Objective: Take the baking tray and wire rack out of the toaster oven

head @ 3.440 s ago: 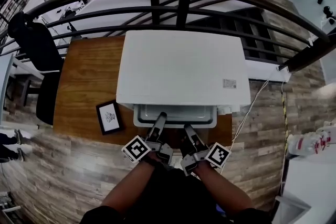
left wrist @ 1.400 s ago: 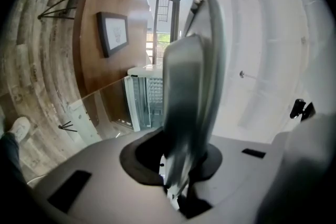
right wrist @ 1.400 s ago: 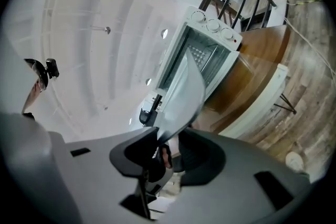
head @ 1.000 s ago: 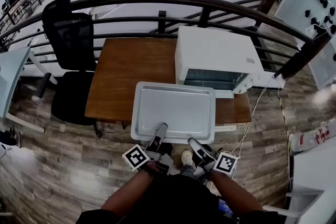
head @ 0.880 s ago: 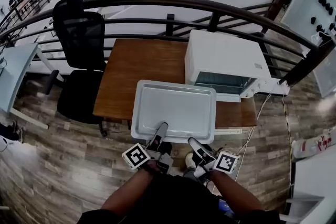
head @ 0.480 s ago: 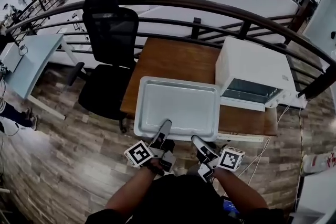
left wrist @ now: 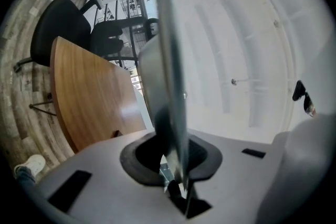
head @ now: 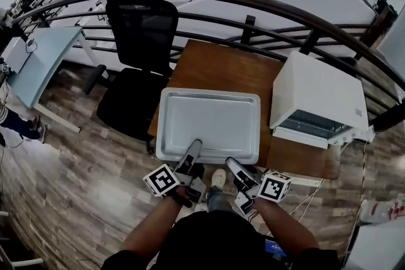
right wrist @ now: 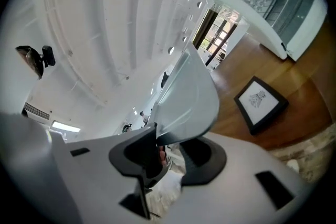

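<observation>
Holding the baking tray out of the oven with both tongs, one on each side of its near rim.

- Left tongs: clenched on the tray's rim. In the left gripper view the metal edge runs straight down into the closed gap between the pads.
- Right tongs: jaws stand partly apart with the tray's corner lip between them. We read that as grasping the tray, but the lip crosses at an angle in the right gripper view and pad contact is hard to confirm.
- Tray: roughly level and empty, shiny side up. It hangs over the left-front part of the wooden surface, with its near edge overhanging toward us. The left gripper view shows a gap between tray and wood, so they are apart.
- Toaster oven: white, on the right end of the surface with its door dropped open. It sits just beside the tray's right edge, not touching.
- Picture frame: small, black, lying flat on the wood. It shows in the right gripper view only.
- Black office chair: beyond the surface's left side, in front of the dark railing.
- Wood-plank floor below us.
</observation>
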A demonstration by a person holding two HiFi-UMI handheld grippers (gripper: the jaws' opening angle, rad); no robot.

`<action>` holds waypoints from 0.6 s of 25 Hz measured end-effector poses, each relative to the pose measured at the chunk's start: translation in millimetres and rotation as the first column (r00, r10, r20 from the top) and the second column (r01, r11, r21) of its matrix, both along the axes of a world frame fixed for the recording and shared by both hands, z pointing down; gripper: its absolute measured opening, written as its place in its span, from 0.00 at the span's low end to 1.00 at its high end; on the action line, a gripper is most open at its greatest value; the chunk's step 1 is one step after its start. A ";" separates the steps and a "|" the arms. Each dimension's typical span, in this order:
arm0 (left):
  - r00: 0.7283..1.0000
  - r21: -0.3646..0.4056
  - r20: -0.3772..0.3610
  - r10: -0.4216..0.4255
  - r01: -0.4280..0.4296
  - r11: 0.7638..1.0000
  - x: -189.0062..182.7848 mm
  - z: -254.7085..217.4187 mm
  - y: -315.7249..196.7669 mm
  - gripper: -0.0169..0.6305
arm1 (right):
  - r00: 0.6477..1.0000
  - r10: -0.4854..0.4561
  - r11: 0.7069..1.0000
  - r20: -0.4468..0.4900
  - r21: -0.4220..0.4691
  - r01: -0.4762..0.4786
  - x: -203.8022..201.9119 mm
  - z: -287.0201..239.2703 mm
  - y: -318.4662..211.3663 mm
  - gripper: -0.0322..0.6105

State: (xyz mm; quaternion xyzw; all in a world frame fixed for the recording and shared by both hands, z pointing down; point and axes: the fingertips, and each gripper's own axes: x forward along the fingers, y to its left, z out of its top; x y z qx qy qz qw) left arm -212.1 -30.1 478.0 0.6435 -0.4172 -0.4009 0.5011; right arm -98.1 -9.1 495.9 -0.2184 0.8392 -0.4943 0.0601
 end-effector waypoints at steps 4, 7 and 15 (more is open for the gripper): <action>0.989 -0.034 0.149 -0.003 0.008 0.999 -16.2 8.9 -35.5 0.10 | 1.000 -0.027 1.000 0.001 -0.003 0.027 -10.0 -0.8 -39.6 0.27; 0.980 -0.076 0.198 0.002 0.013 0.997 -19.2 12.6 -67.7 0.10 | 0.999 -0.035 0.999 0.008 -0.001 0.035 -11.2 -1.5 -74.8 0.27; 0.970 -0.073 0.241 -0.028 0.047 0.996 -40.7 6.1 -133.0 0.11 | 0.996 -0.090 0.995 -0.005 0.050 0.090 -36.8 -4.1 -142.2 0.28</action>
